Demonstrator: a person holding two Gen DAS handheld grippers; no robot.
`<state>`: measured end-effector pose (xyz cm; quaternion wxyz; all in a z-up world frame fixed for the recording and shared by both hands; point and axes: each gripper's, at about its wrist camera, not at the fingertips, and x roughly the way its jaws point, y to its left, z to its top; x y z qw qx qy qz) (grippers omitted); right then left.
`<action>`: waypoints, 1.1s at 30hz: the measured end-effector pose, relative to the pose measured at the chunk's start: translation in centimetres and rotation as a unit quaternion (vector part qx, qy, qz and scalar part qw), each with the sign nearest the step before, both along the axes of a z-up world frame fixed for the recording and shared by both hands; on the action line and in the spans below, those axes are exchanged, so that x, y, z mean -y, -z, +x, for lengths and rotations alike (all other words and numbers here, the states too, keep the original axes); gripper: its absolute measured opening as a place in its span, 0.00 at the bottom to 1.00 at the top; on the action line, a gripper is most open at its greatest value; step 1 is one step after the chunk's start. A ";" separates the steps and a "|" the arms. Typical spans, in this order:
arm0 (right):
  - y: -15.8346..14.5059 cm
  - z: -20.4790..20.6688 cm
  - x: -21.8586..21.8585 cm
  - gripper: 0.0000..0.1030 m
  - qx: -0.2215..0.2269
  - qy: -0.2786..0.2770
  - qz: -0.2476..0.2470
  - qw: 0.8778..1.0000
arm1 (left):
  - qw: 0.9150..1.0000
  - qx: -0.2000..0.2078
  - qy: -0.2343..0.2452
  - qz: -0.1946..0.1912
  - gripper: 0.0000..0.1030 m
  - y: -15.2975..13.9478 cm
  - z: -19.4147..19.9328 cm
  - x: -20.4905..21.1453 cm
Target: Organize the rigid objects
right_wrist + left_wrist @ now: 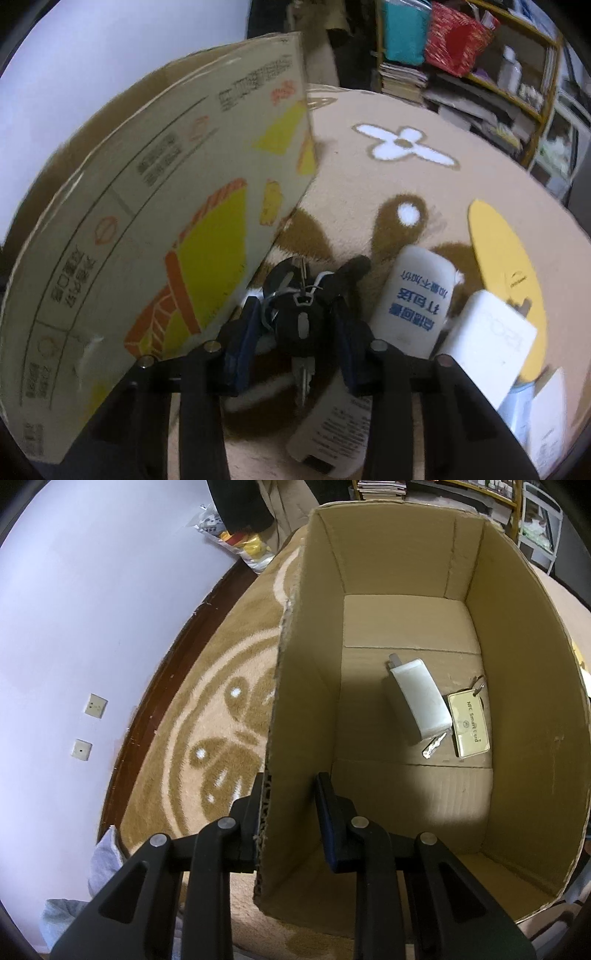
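An open cardboard box (524,709) stands on the rug. On its floor lie a white plug adapter (417,698), a gold NFC card tag (469,723) on a ring, and a small silver key (434,747). My left gripper (290,794) straddles the box's left wall. One finger is against the outside, the other inside with a gap, so it is open. My right gripper (295,325) is open, with its fingers either side of a black key fob with keys (301,314) on the rug. The box's printed outer wall (147,240) is just to its left.
Right of the keys lie a white pack with blue print (413,299), a white charger block (487,339) and a yellow oval piece (506,280). A white tagged item (332,424) lies under the gripper. Cluttered shelves (498,74) stand at the back, and a wall with sockets (96,705) is on the left.
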<state>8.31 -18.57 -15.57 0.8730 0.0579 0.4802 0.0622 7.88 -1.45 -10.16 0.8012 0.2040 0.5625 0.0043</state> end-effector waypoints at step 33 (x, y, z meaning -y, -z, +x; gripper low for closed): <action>-10.0 -2.6 3.7 0.28 0.155 0.112 0.075 0.979 | 1.000 0.000 0.000 0.001 0.23 0.2 0.2 0.3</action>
